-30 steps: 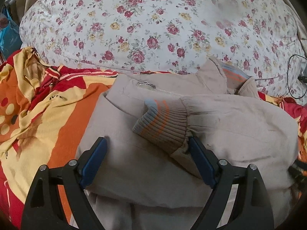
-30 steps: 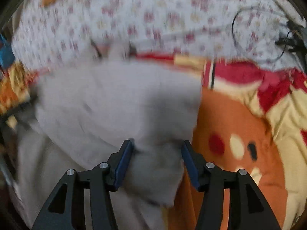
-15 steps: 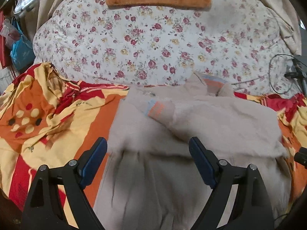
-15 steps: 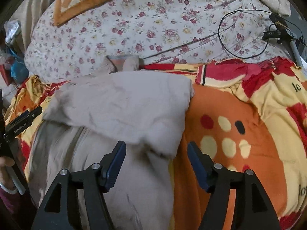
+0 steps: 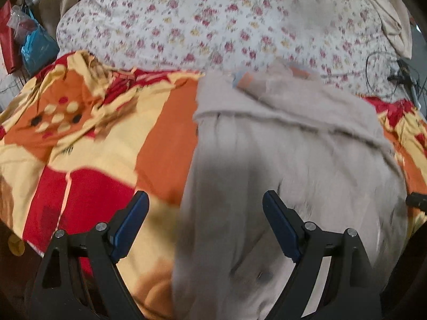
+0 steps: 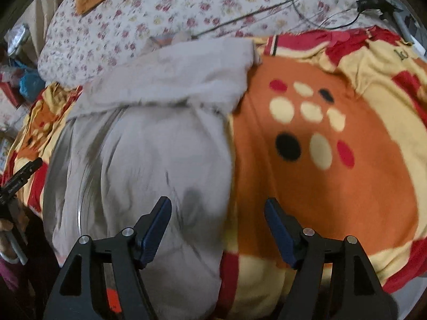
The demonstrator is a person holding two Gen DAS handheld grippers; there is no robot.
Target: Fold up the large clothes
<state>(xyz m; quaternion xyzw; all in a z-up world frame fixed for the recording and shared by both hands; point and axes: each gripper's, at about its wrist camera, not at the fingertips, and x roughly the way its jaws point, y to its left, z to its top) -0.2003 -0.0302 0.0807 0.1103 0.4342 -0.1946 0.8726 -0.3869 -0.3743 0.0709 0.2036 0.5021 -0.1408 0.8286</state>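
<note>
So in the left wrist view, the left gripper [image 5: 204, 214] has its jaws spread wide apart with nothing between them, hovering over the near end of a big beige jacket [image 5: 288, 165] that's lying on the bed. The jacket runs from about 6 o'clock up to 12 o'clock in the frame, and up at the far end a sleeve is already folded across the chest, with its striped cuff [image 5: 244, 80] sitting around 12 o'clock. The orange, red and yellow blanket [image 5: 88, 144] fills everything from 7 to 10 o'clock, and the floral quilt [image 5: 213, 26] is behind it all at the top. It's pretty blurry so I can't make out zip details. In the right wrist view, the right gripper [image 6: 217, 221] is also wide open and holding nothing, straddling the right-hand edge of the jacket [image 6: 149, 160], with the left finger over the fabric and the right one over the blanket [image 6: 333, 173]. The folded-over top section shows as a band at roughly 11 to 12 o'clock. A black cable [image 6: 315, 13] loops on the quilt at 1 o'clock. My read: the sleeves look tucked in, so that part's done, but the long body isn't folded up yet, so I'd guess it's maybe halfway.
</note>
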